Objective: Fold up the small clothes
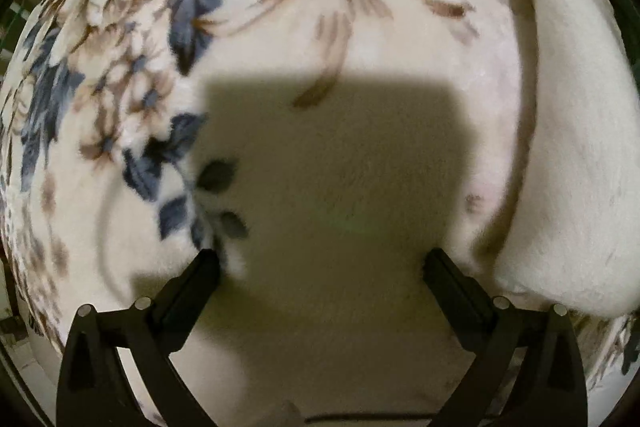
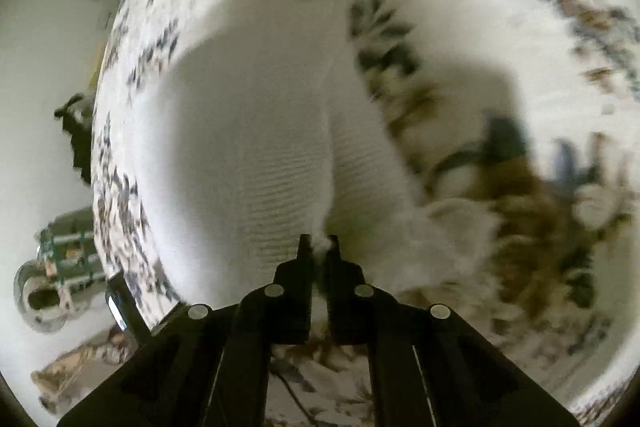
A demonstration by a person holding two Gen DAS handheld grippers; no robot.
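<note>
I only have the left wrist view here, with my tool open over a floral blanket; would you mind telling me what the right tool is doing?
Observer: The right tool is shut on a pinch of the white garment.
Operator: Thanks. What does the fabric look like there?
Observer: It is a ribbed knit, with a fold running up from the pinch.
Operator: Is the garment still on the blanket?
Observer: It spreads across the floral blanket, though the picture is too blurred to tell how much is lifted.
</note>
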